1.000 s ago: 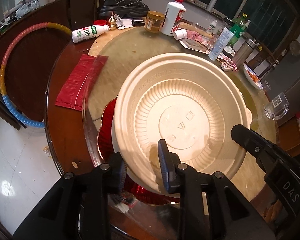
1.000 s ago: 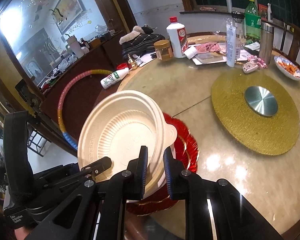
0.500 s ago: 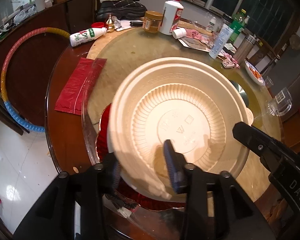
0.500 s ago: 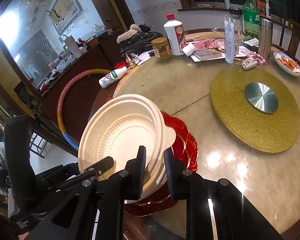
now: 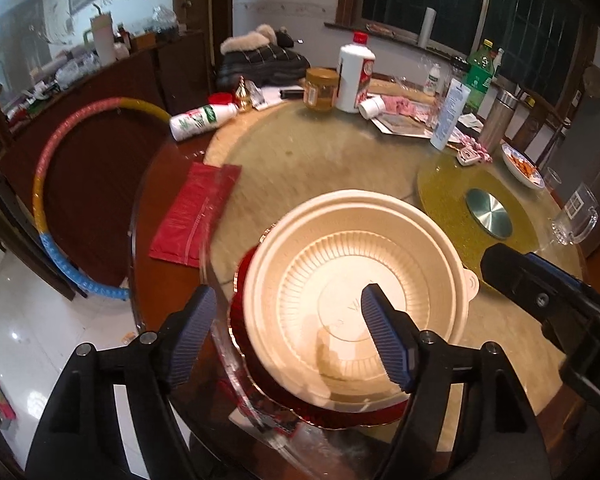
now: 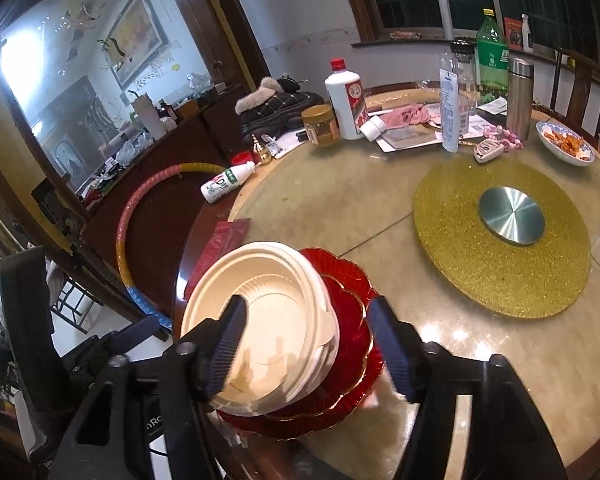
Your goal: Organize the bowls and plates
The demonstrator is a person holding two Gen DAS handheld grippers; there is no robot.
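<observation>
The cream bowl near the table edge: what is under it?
The cream bowl sits on stacked red plates with gold rims, seemingly two. Their centres are covered, so nothing between bowl and plates can be seen.

A white bottle (image 6: 347, 100) stands beside a jar (image 6: 321, 125); a hoop (image 5: 56, 184) leans nearby.

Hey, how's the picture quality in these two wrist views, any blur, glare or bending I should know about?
Left wrist view: the tabletop beyond the cream bowl is smeared by motion blur, and the window frames bow from fisheye distortion. Right wrist view: sharper overall, with bright glare spots on the glossy tabletop and a blown-out reflection in the wall mirror.
</observation>
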